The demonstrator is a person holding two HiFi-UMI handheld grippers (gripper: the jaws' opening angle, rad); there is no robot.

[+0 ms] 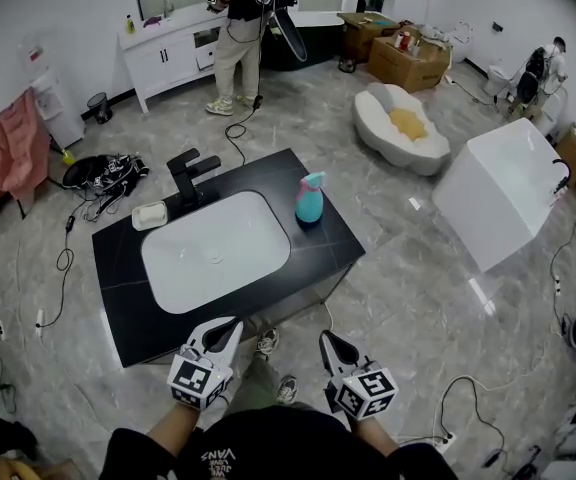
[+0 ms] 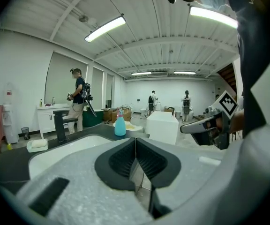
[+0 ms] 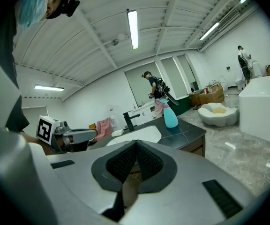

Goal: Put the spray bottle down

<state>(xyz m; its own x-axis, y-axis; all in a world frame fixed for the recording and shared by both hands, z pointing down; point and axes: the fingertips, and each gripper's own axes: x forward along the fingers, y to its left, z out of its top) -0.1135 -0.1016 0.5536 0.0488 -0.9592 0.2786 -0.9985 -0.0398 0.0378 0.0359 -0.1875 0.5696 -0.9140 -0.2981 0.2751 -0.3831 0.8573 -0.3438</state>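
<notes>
Head view: a black tabletop (image 1: 313,253) carries a white oval basin (image 1: 216,250) sunk into it. The spray bottle (image 1: 310,198) stands upright on the tabletop just to the right of the basin, near the far right corner. It has a rounded turquoise body and a pink trigger head. A black faucet (image 1: 190,173) rises behind the basin. The left gripper (image 1: 230,325) and right gripper (image 1: 326,339) are on the near side of the basin, well apart from the bottle and off the tabletop's front edge. Neither holds anything.

Left gripper view: the left gripper (image 2: 135,140) has its jaws pressed together with nothing between them. Beyond the basin (image 2: 64,149), the spray bottle (image 2: 120,125) stands alone with nothing touching it.

Right gripper view: the right gripper (image 3: 136,144) also has its jaws closed on nothing. The spray bottle (image 3: 170,116) stands on the dark surface just right of the basin (image 3: 139,136).

Judging by this, the bottle is already set down and released, so the task appears finished. The next move calls only for keeping both grippers clear so the bottle is not knocked over.
</notes>
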